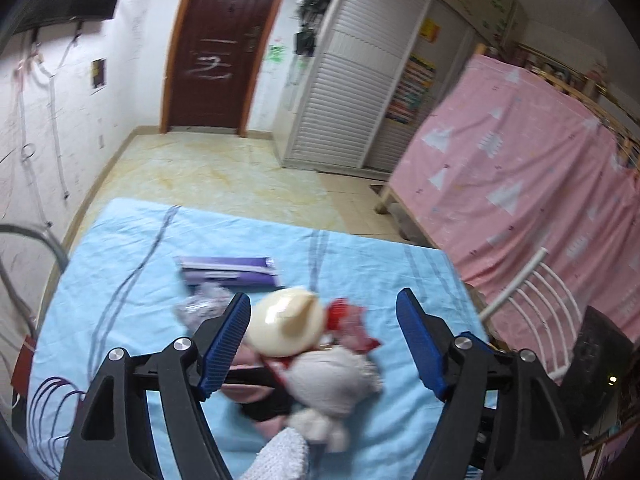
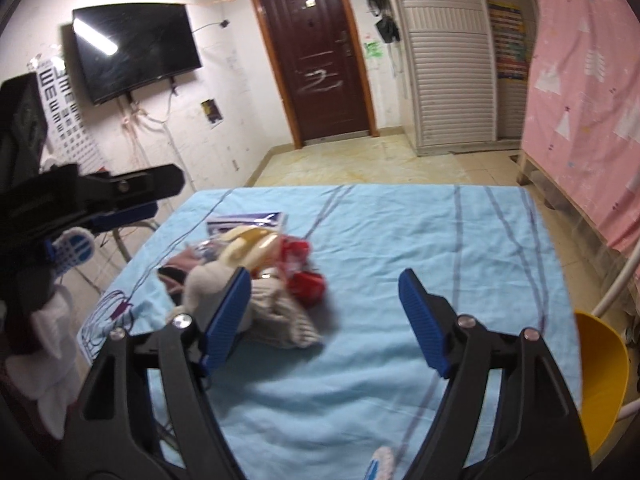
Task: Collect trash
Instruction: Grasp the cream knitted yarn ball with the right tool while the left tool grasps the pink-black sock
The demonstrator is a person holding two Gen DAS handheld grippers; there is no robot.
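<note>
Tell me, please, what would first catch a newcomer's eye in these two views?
Most likely the heap of trash on the left part of the light blue sheet, with a cream bowl-like piece on top and red wrappers beside it. The open left tool hangs right over that heap. A yellow bin stands at the bed's right edge.

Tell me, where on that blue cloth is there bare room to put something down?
The blue cloth looks bare between the trash pile and its edge nearest the pink curtain, and toward the door. It is crowded around the pile, where the purple packet lies.
</note>
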